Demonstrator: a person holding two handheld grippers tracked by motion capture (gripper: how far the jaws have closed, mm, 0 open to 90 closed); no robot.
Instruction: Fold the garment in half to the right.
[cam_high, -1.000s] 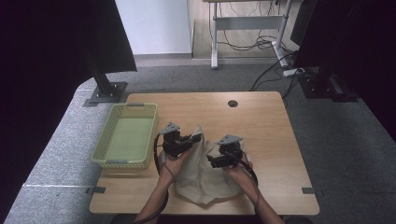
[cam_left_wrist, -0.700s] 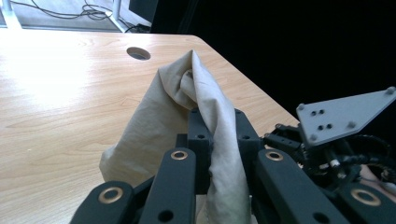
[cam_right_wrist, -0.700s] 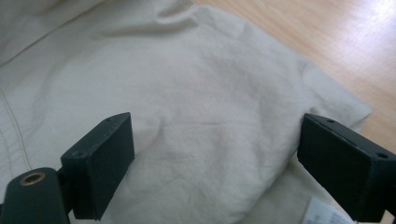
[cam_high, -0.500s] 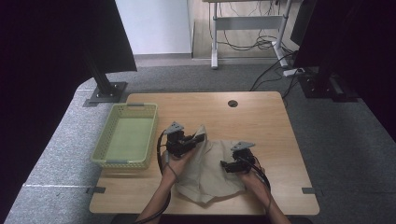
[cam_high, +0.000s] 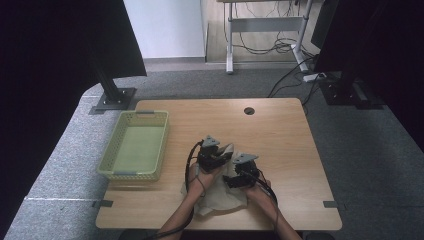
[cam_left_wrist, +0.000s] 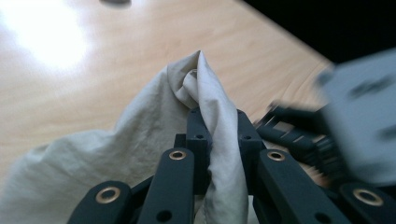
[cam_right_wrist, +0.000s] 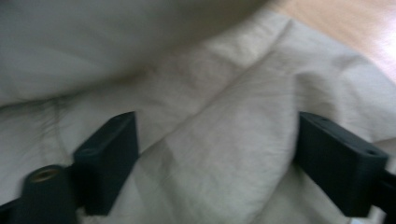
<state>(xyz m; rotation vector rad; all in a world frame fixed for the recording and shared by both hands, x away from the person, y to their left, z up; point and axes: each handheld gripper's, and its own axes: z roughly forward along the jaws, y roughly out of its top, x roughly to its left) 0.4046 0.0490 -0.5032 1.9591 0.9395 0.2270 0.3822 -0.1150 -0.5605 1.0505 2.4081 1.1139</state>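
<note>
A beige cloth (cam_high: 220, 201) lies crumpled near the front middle of the wooden table (cam_high: 280, 130). My left gripper (cam_high: 218, 156) is shut on a raised fold of the cloth (cam_left_wrist: 140, 135), which stands pinched between its black jaws (cam_left_wrist: 219, 116). Close to its right, my right gripper (cam_high: 239, 175) hovers low over the cloth. Its jaws (cam_right_wrist: 215, 149) stand wide apart and have just been opening; the cloth (cam_right_wrist: 233, 88) spreads under and between them without the pads pressing on it. The right gripper's grey plate (cam_left_wrist: 364, 121) shows blurred in the left gripper view.
A pale green plastic basket (cam_high: 135, 172) stands at the table's left side, with nothing in it. A round cable hole (cam_high: 249, 110) sits near the far edge. Black stands and cables are on the floor beyond the table.
My left gripper has carried its fold of cloth right and down toward the right gripper. The right gripper has sunk closer to the cloth. The cloth is more bunched.
</note>
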